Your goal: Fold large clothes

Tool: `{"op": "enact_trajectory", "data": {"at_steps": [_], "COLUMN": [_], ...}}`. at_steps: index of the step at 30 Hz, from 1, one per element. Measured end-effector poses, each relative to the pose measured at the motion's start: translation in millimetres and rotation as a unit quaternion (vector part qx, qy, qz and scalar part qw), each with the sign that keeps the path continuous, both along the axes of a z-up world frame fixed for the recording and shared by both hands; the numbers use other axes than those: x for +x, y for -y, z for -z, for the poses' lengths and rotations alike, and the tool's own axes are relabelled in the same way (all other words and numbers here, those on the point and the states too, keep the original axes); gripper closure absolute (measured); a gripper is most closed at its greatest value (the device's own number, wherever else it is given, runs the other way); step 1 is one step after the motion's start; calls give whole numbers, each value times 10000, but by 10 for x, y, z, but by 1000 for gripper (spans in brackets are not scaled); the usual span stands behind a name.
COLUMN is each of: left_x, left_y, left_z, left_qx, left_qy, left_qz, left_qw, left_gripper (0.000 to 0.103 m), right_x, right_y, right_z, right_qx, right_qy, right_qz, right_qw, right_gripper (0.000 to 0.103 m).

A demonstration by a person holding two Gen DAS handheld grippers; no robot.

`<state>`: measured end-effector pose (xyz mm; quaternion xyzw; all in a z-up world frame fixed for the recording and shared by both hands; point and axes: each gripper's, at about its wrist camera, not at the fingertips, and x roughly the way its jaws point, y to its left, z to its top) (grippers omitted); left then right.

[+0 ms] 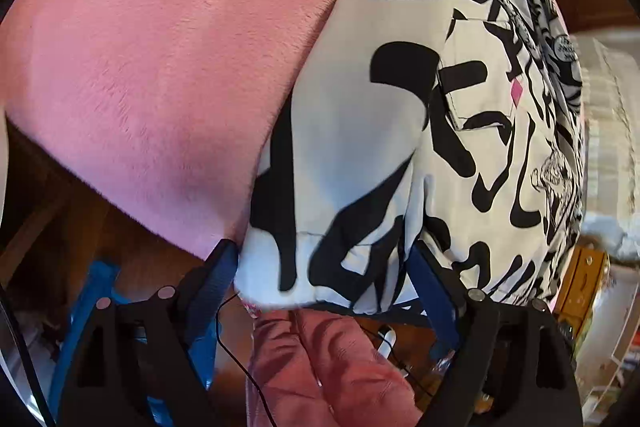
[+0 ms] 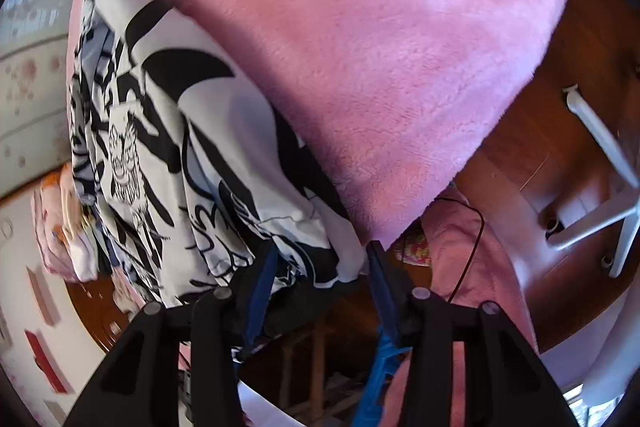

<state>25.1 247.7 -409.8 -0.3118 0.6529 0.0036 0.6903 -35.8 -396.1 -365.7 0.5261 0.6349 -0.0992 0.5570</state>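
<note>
A white shirt (image 1: 360,147) with bold black print lies on a pink fleece blanket (image 1: 160,47), its hem at the near edge. My left gripper (image 1: 326,271) stands wide open at that hem, with the cloth's edge between the blue pads (image 1: 224,267) and a clear gap on either side. In the right wrist view the same shirt (image 2: 224,167) lies left of the bare blanket (image 2: 380,47). My right gripper (image 2: 322,263) is partly open around the rumpled hem corner. Its pads (image 2: 262,275) flank the cloth, and I see no pinch.
A person's pink garment (image 1: 328,367) shows just below the blanket's edge. A thin black cable (image 1: 224,339) hangs there. A blue frame (image 1: 92,307) stands low on the left. White chair legs (image 2: 600,187) rest on the wooden floor (image 2: 520,155) at the right.
</note>
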Motion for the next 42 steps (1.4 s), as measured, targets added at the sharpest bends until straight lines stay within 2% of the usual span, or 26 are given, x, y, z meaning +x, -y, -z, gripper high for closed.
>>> {"op": "enact_trajectory", "data": {"at_steps": [5, 7, 9, 10, 12, 15, 17, 19, 26, 30, 34, 37, 38, 40, 42], "left_x": [125, 157, 160, 126, 103, 81, 80, 79, -11, 79, 334, 603, 667, 851, 1044], "left_y": [-76, -101, -87, -38, 73, 346, 461, 518, 472, 496, 486, 513, 533, 501, 450], "left_z": [90, 97, 50, -5, -128, -382, -503, -658, -1334, -1772, -2240, -2523, -2586, -2753, -2846], "left_qx": [-329, -374, -421, -397, -195, 563, 838, 906, 643, 458, 165, 227, 248, 56, -69], "left_qy": [-43, -73, 29, 97, 283, 680, 773, 878, 1487, 1967, 2461, 2593, 2673, 2919, 2960], "left_qz": [311, 332, 328, 287, 284, 590, 664, 586, 182, 101, -229, -395, -439, -699, -946], "left_qw": [9990, 9987, 9986, 9988, 9990, 9943, 9913, 9903, 9866, 9793, 9688, 9647, 9623, 9539, 9505], "left_gripper": [15, 19, 41, 46, 65, 79, 82, 84, 86, 87, 88, 89, 89, 91, 92], "right_x": [22, 17, 13, 4, 5, 19, 22, 26, 255, 511, 801, 1063, 1134, 1314, 1491], "right_y": [-18, -27, -48, -55, -86, -139, -158, -167, -275, -355, -397, -358, -335, -267, -162], "right_z": [15, 6, -28, -66, -145, -349, -448, -568, -971, -1248, -1510, -1712, -1758, -1852, -1944], "right_qx": [101, 138, 109, 84, 39, -91, -10, 206, 884, 1417, 1611, 1769, 1775, 1793, 1766], "right_qy": [-2, 30, 73, 105, 147, 386, 560, 831, 1627, 2164, 2532, 2907, 2998, 3187, 3320], "right_qz": [-65, -63, -114, -160, -287, -471, -407, -231, 95, 467, 542, 549, 564, 661, 741], "right_qw": [9999, 9999, 9998, 9998, 9995, 9981, 9976, 9961, 9827, 9648, 9524, 9387, 9356, 9284, 9236], "right_gripper": [66, 72, 79, 81, 87, 90, 92, 94, 97, 98, 99, 99, 99, 99, 99]}}
